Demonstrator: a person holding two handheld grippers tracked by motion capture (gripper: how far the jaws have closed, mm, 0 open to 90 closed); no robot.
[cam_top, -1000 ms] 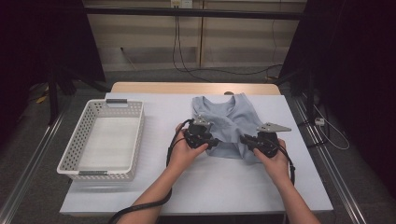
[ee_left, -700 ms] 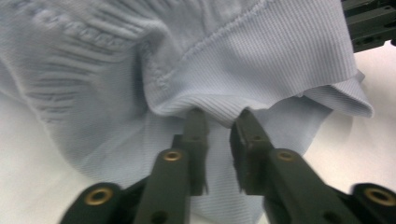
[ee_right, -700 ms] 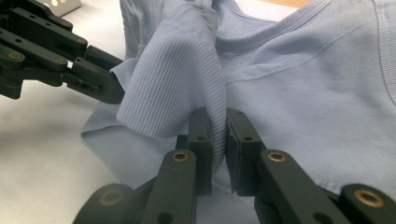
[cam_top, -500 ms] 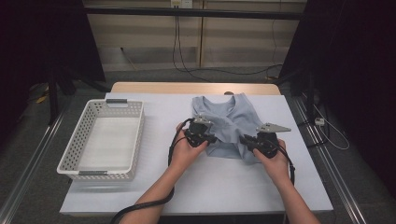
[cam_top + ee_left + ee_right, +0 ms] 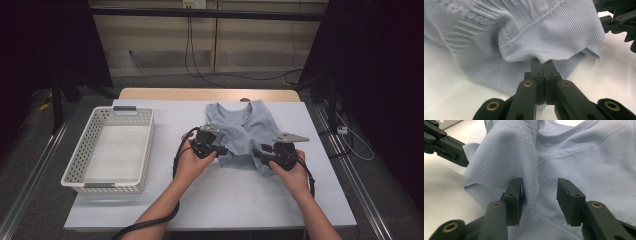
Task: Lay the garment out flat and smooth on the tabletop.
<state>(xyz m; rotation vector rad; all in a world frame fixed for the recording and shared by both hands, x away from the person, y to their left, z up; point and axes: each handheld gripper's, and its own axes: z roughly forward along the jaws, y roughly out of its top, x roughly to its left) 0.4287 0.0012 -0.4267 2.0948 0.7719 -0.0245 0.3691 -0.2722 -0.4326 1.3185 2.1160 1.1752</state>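
Observation:
A light blue ribbed tank top [image 5: 243, 127] lies on the white table [image 5: 225, 200], neck toward the far side, its lower left part folded up. My left gripper [image 5: 221, 150] is at the top's lower left edge. In the left gripper view its jaws [image 5: 544, 64] are shut on the hem of the tank top [image 5: 544, 32]. My right gripper [image 5: 258, 153] is at the lower right hem. Its jaws [image 5: 540, 195] have just been opening and stand apart, with a fold of the tank top [image 5: 506, 157] between them, against one pad only.
A white perforated basket [image 5: 145, 145] stands at the left of the table, with nothing in it. Each gripper view shows the other gripper close by, the right gripper [image 5: 621, 20] and the left gripper [image 5: 444, 142]. Cables trail from both hands toward the near edge.
Both hands keep their places at the top's lower hem. The cloth by the left gripper looks slightly more bunched.

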